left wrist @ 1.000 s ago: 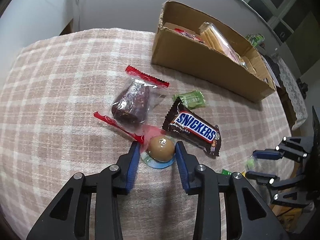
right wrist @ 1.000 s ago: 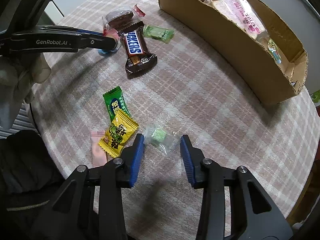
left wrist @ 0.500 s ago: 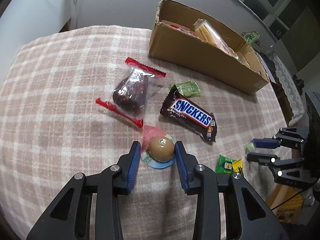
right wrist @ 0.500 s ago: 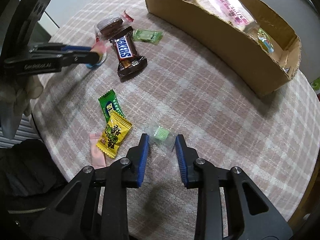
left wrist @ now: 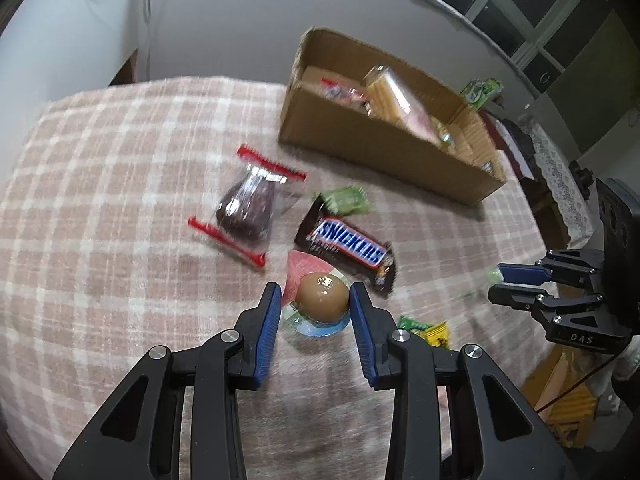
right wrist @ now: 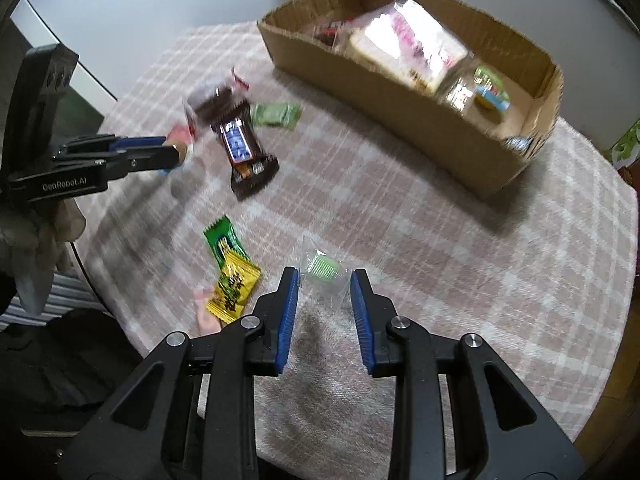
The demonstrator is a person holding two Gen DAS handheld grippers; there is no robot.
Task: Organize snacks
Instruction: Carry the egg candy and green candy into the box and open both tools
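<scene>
Left wrist view reads SNICKERS on the chocolate bar (left wrist: 347, 245).

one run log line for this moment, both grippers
left gripper: shut on brown round jelly cup | right gripper: shut on clear-wrapped green candy | both lifted | brown cardboard box: part filled

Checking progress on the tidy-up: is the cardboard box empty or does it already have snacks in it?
Partly filled. The cardboard box holds a large clear-wrapped pack of wafers and a few smaller packets; part of its floor shows bare.
</scene>
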